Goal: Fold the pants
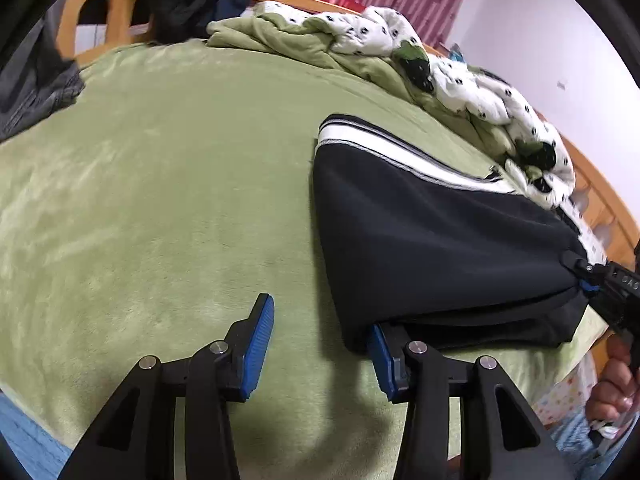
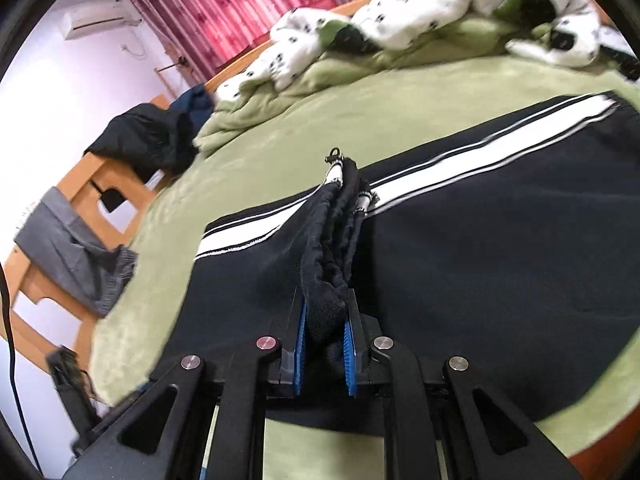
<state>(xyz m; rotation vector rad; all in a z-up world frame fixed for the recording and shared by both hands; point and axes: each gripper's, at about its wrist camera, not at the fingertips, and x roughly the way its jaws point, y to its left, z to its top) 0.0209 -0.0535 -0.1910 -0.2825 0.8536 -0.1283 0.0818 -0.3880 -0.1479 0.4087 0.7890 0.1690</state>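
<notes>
Black pants (image 1: pixel 436 240) with a white side stripe lie on the green bed cover (image 1: pixel 160 208); their near right part is lifted off it. My left gripper (image 1: pixel 320 348) stands open over the cover. Its right finger (image 1: pixel 382 360) is tucked just under the pants' near corner, and its left finger (image 1: pixel 260 340) is over bare cover. At the far right my right gripper (image 1: pixel 588 280) pinches the pants' edge. In the right wrist view my right gripper (image 2: pixel 324 308) is shut on a bunched fold of the black pants (image 2: pixel 480 264), with a drawstring end (image 2: pixel 334 168) poking up beyond it.
A crumpled green and white spotted quilt (image 1: pixel 400 52) lies along the bed's far side. Grey trousers (image 2: pixel 76 260) and dark clothes (image 2: pixel 148 140) hang on the wooden bed frame (image 2: pixel 100 180). A person's hand (image 1: pixel 612 384) holds the right gripper's handle. Pink curtains (image 2: pixel 224 8) hang behind.
</notes>
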